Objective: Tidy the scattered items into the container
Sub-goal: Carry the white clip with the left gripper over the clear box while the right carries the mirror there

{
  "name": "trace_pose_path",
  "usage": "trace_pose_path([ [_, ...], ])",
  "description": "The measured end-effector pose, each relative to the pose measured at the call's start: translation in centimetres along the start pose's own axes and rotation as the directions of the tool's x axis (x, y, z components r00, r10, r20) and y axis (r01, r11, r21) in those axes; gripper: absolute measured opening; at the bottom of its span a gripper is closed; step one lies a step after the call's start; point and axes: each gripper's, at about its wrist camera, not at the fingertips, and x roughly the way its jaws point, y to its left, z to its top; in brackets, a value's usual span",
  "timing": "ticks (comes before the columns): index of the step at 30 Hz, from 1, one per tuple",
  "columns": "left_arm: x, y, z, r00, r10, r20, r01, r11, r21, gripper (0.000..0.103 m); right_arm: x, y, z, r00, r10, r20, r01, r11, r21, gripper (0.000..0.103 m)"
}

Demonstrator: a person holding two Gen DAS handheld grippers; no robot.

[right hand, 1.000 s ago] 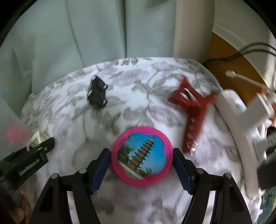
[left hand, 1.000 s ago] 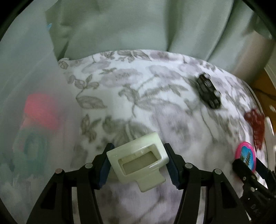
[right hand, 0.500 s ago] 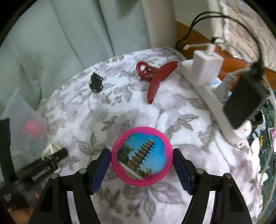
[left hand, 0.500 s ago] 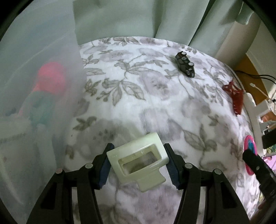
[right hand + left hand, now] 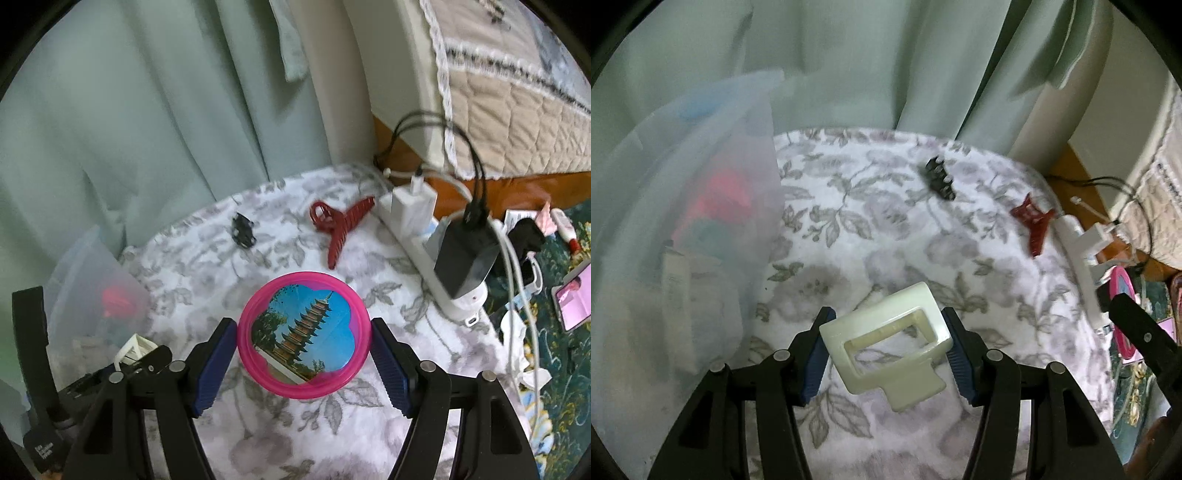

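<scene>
I see a round tabletop [image 5: 332, 417] under a white cloth printed with grey leaves and flowers. Lying on it: small black toy car [image 5: 242, 229] at the far side, dark red claw hair clip [image 5: 341, 225] to its right, well apart. White power strip [image 5: 424, 254] runs along the right edge, with a white charger [image 5: 413, 206] and a black adapter [image 5: 465, 254] plugged in. Translucent plastic container [image 5: 701, 236] stands on the left edge, red and teal items blurred inside.

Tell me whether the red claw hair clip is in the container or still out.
Out: the red claw hair clip lies on the floral cloth, apart from the translucent plastic container.
</scene>
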Motion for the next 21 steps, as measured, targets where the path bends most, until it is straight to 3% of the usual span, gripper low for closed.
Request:
trace_pose_path([
  [10,-6.0,0.0,0.3,0.990,-0.025,0.140,0.025,1.000,0.005,0.059,-5.1,2.1,0.3,0.994,0.033,0.105,-0.030,0.999,-0.032,0.075],
  [21,-12.0,1.3,-0.1,0.957,-0.058,0.284,0.060,0.998,0.001,0.059,-9.4,3.9,0.0,0.980,0.045,0.192,-0.034,0.998,-0.062,0.075],
])
